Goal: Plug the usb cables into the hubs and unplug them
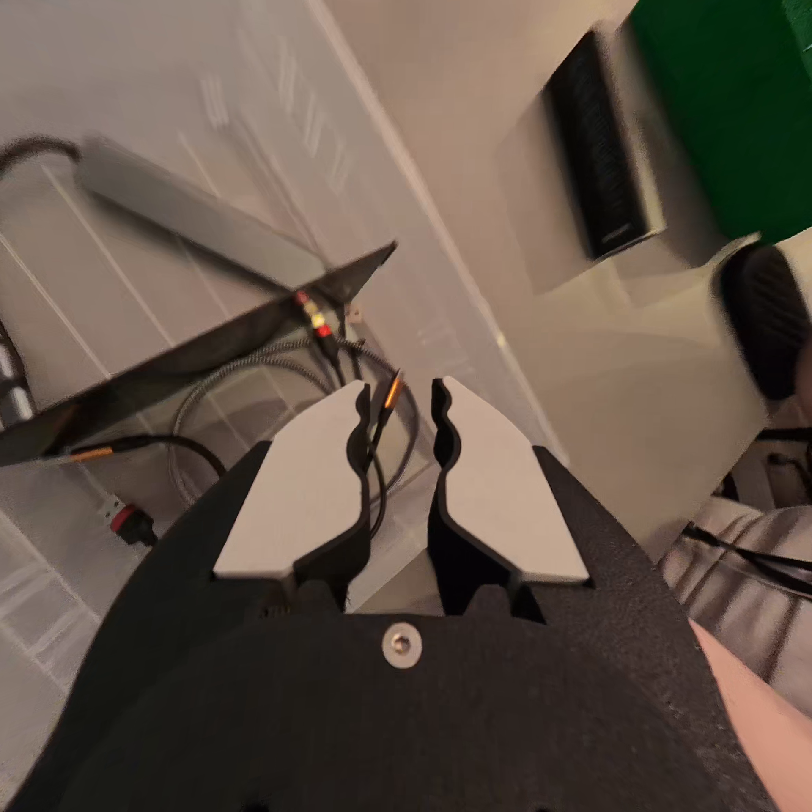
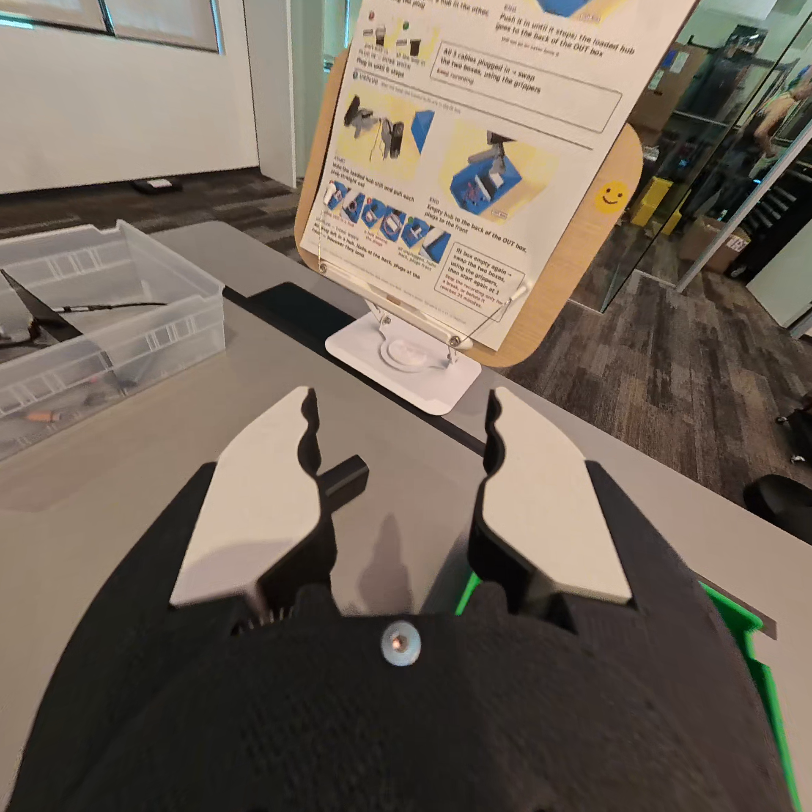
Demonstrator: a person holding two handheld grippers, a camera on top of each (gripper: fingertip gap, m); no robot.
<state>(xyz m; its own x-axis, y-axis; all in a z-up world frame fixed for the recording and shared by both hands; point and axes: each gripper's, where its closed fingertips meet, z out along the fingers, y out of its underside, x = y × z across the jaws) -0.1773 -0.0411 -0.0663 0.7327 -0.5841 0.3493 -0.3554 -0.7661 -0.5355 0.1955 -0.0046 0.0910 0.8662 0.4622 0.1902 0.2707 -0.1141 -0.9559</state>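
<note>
In the left wrist view my left gripper (image 1: pixel 402 386) is open above a clear bin (image 1: pixel 395 184). An orange-collared plug (image 1: pixel 392 392) on a thin black cable lies below, close to the left finger; I cannot tell whether they touch. A grey hub (image 1: pixel 197 215) lies at the back of the bin. A black slab (image 1: pixel 175 360) leans in front of it, with red-collared plugs (image 1: pixel 314 314) at its edge. A loose red USB plug (image 1: pixel 125 518) lies at the left. My right gripper (image 2: pixel 402 395) is open and empty over the grey table (image 2: pixel 132 461). A small black block (image 2: pixel 347 476) shows beside its left finger.
The clear bin (image 2: pixel 175 281) stands at the table's left in the right wrist view. An instruction sheet on a white stand (image 2: pixel 404 360) stands ahead. A braided grey cable (image 1: pixel 246 364) coils in the bin. A black speaker-like box (image 1: pixel 602 158) and a green part (image 1: pixel 725 110) lie to the right. Some 40 cm of space lies between my two pairs of fingers. My right tips are about 45 cm from the grey hub (image 1: pixel 197 215), my left tips only 12 cm.
</note>
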